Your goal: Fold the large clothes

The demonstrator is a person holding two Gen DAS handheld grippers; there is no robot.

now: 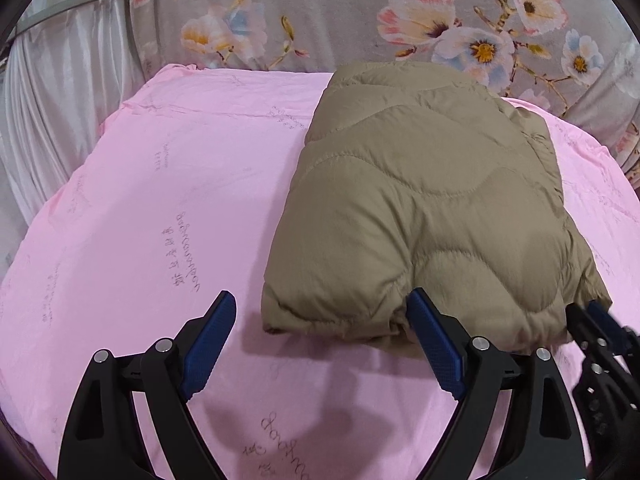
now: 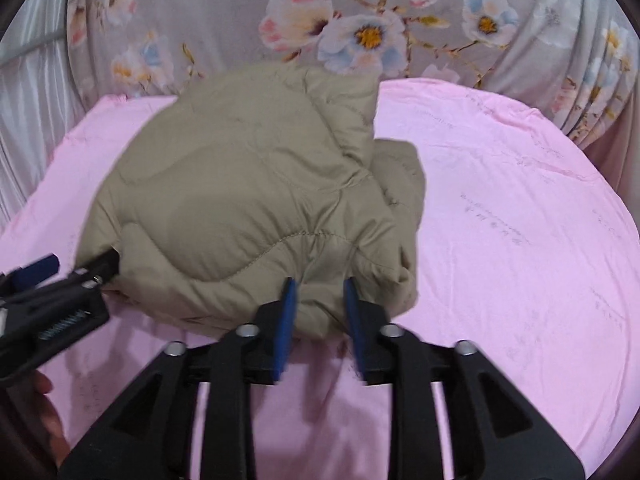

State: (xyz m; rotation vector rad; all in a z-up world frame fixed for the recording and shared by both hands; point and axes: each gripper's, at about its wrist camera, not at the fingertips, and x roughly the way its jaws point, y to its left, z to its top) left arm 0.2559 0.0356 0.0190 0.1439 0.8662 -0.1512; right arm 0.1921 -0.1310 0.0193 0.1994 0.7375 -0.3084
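A tan quilted puffer jacket (image 1: 424, 200) lies folded into a thick bundle on a pink sheet (image 1: 160, 200); it also shows in the right wrist view (image 2: 248, 200). My left gripper (image 1: 320, 312) is open wide at the bundle's near edge, its right finger (image 1: 432, 332) touching the jacket's front fold. My right gripper (image 2: 318, 296) has its jaws narrowly apart around a fold of the jacket's near right corner. Each gripper shows in the other's view, the right one (image 1: 600, 320) at the far right edge and the left one (image 2: 76, 268) at the left edge.
The pink sheet (image 2: 520, 240) covers the whole work surface. A grey flowered cloth (image 1: 400, 12) hangs behind it, also seen in the right wrist view (image 2: 360, 20). A pale pleated curtain (image 1: 52, 92) hangs at the far left.
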